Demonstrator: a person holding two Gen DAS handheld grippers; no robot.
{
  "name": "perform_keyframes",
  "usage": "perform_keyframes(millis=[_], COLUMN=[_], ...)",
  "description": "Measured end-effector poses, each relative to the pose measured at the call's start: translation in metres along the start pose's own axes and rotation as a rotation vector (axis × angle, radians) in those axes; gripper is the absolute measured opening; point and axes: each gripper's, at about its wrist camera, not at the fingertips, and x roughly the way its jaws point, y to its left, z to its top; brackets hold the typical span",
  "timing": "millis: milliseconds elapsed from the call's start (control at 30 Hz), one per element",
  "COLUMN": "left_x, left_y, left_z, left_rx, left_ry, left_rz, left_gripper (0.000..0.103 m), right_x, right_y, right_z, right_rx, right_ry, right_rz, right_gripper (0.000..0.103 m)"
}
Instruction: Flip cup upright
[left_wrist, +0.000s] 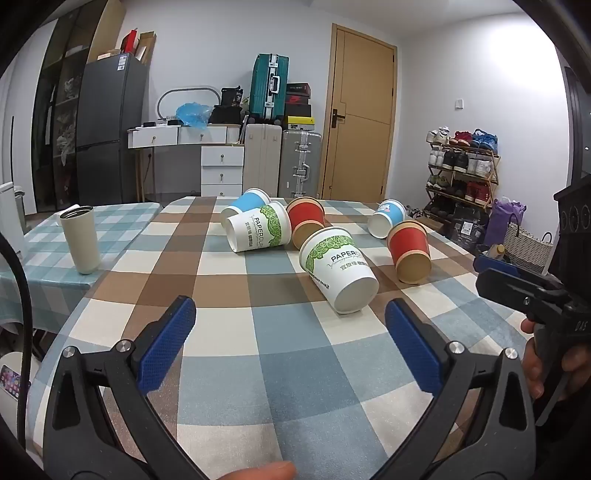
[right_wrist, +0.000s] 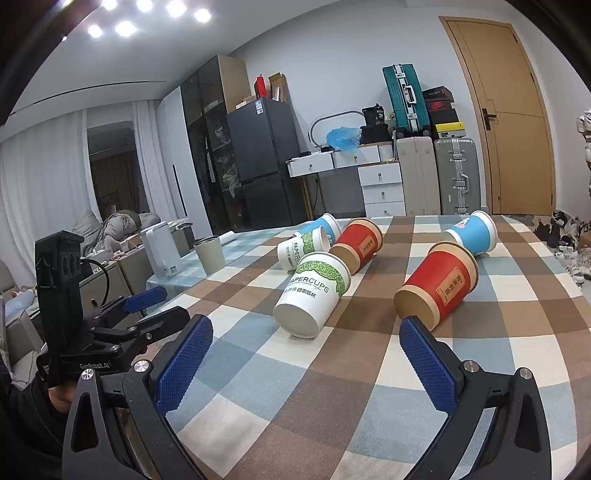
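Several paper cups lie on their sides on the checked tablecloth (left_wrist: 236, 332). The nearest is a white and green cup (left_wrist: 338, 269), also in the right wrist view (right_wrist: 314, 295), its base toward me. A red cup (left_wrist: 410, 251) lies to its right, also in the right wrist view (right_wrist: 437, 284). Behind are a second white and green cup (left_wrist: 258, 230), a second red cup (left_wrist: 306, 221) and two blue cups (left_wrist: 386, 218) (left_wrist: 247, 203). My left gripper (left_wrist: 290, 325) is open and empty, short of the cups. My right gripper (right_wrist: 306, 347) is open and empty, just before the near cups.
A beige tumbler (left_wrist: 81, 240) stands upright on the adjoining table at the left. The right gripper's body (left_wrist: 546, 295) shows at the right edge of the left wrist view. Suitcases, drawers, a fridge and a shoe rack (left_wrist: 465, 166) stand beyond the table.
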Motion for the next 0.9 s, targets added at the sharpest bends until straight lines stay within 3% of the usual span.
perform_keyframes(millis=[900], left_x=[0.0003], left_y=[0.0008], left_z=[-0.0003], left_rx=[-0.014], left_ry=[0.007], left_rz=[-0.002], left_gripper=[0.102], right_x=[0.0024], right_y=[0.0016], right_z=[0.0002], right_rx=[-0.006], right_ry=[0.008], right_rz=[0.006], right_gripper=[0.103])
